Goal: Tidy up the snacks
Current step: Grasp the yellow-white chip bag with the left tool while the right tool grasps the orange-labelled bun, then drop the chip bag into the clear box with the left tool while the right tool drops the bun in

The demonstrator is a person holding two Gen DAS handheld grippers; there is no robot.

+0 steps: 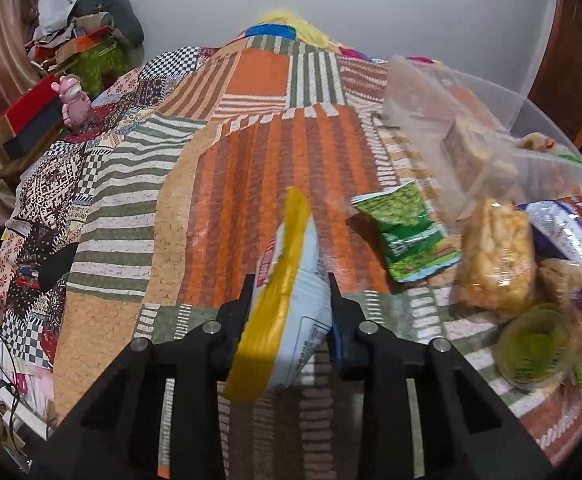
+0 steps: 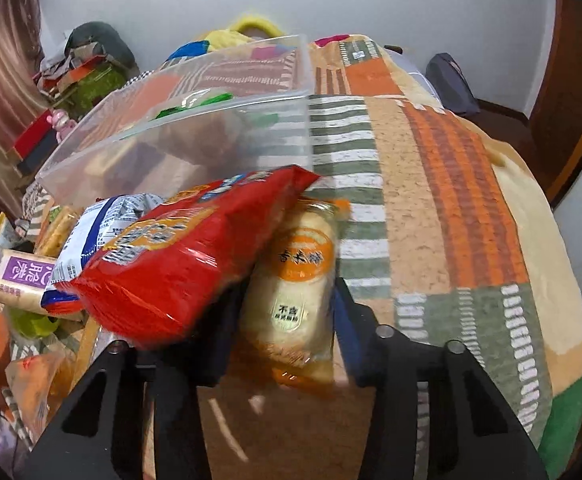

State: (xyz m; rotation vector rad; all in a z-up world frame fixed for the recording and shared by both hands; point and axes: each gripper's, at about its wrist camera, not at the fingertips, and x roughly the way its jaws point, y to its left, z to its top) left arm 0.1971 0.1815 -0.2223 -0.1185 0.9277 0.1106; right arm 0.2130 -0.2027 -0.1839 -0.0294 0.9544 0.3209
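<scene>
My left gripper [image 1: 290, 280] is shut on a white snack bag with a yellow edge [image 1: 291, 304], held above the patchwork bedspread [image 1: 251, 160]. To its right lie a green snack packet [image 1: 405, 232], a clear pack of golden crackers [image 1: 495, 256] and a green-lidded cup [image 1: 535, 344]. My right gripper [image 2: 291, 284] is shut on a clear rice-cracker pack with an orange label [image 2: 295, 292]. A red snack bag [image 2: 187, 252] lies over its left finger. A clear plastic bin [image 2: 195, 120] with snacks inside stands just beyond; it also shows in the left wrist view [image 1: 471, 128].
A blue-white bag [image 2: 91, 236] and a purple-label cracker pack [image 2: 19, 276] lie in the pile at left. Clutter, a pink toy [image 1: 73, 100] and red boxes [image 1: 31, 108] sit beside the bed's far left. A wooden door [image 2: 571, 80] is at right.
</scene>
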